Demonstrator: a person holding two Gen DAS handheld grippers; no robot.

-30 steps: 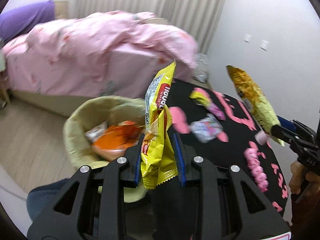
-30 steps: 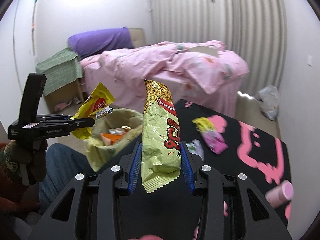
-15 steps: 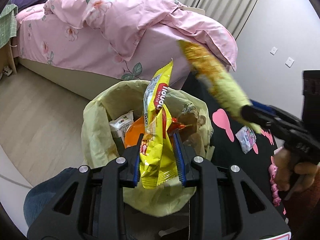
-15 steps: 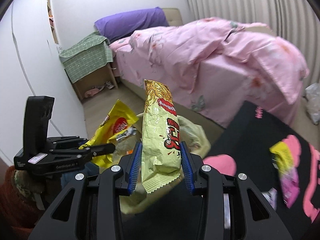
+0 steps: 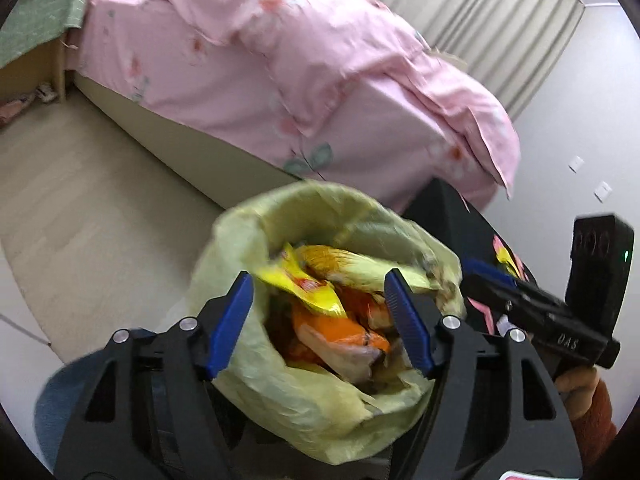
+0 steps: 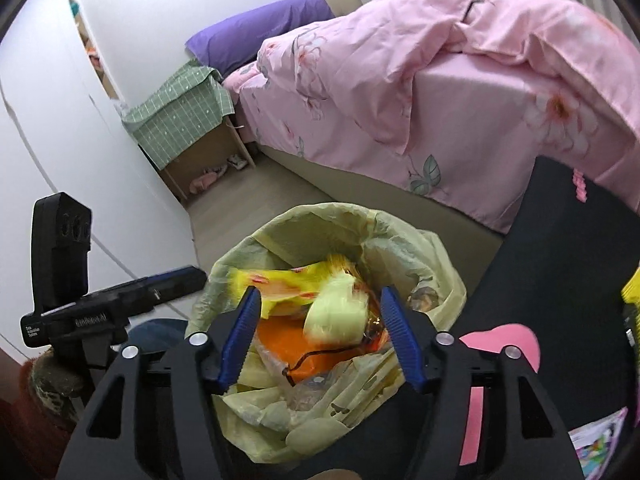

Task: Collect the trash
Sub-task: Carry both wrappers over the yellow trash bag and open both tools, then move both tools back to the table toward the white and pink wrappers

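In the left wrist view, the left gripper (image 5: pixel 320 320) hangs over the pale yellow-green plastic trash bag (image 5: pixel 280 392), its blue-padded jaws spread wide apart with nothing between them. Inside the bag, a bright yellow snack wrapper (image 5: pixel 300 284) lies against a gold-and-green crinkled snack packet (image 5: pixel 352 264), both on top of an orange wrapper (image 5: pixel 332 328). This view alone shows the right gripper (image 5: pixel 492 276) from the side, at the bag's right rim above the black tabletop with pink shapes (image 5: pixel 448 216); whether it is parted cannot be told here. In the right wrist view, the right gripper (image 6: pixel 320 336) shows its own jaws standing well apart and empty above the same trash bag (image 6: pixel 404 240), where the yellow wrapper (image 6: pixel 276 284) and the blurred pale green packet (image 6: pixel 336 312) rest on the orange one (image 6: pixel 280 340). Only this view shows the purple pillow (image 6: pixel 256 36), the green checked cloth over a wooden nightstand (image 6: pixel 180 120) and the left gripper (image 6: pixel 176 280) seen from the side, left of the bag. The pink floral bedding (image 6: pixel 440 80) fills the background.
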